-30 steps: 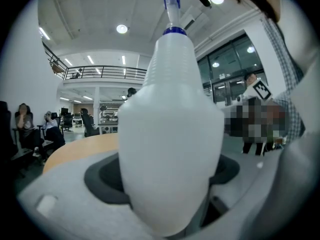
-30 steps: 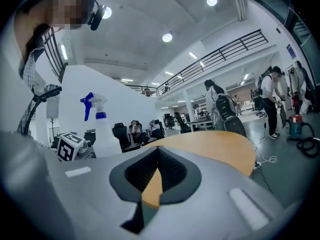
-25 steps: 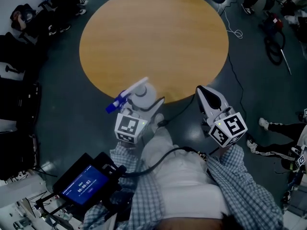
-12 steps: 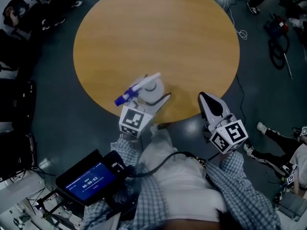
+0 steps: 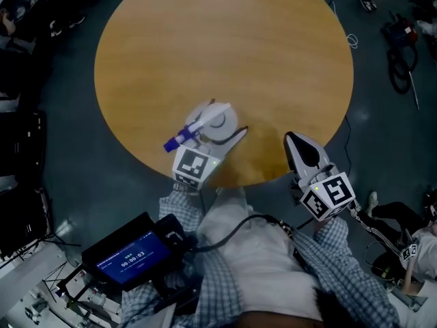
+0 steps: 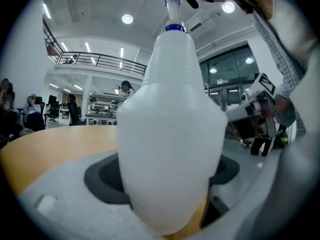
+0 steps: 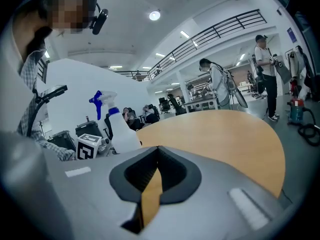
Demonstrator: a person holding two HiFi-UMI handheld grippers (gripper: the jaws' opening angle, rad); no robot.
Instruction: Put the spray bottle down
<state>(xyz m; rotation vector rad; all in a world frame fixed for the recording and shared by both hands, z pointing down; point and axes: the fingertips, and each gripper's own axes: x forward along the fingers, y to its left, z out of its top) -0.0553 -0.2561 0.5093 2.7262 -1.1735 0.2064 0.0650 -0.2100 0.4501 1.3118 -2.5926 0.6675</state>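
The round, tan wooden surface (image 5: 225, 46) stands on a dark floor (image 5: 68, 149). A white spray bottle (image 5: 220, 122) with a blue nozzle is upright over the surface, close to its near edge and a little left of centre. Whether its base touches the wood cannot be told. Cables (image 5: 398, 59) lie on the floor beyond the right edge.
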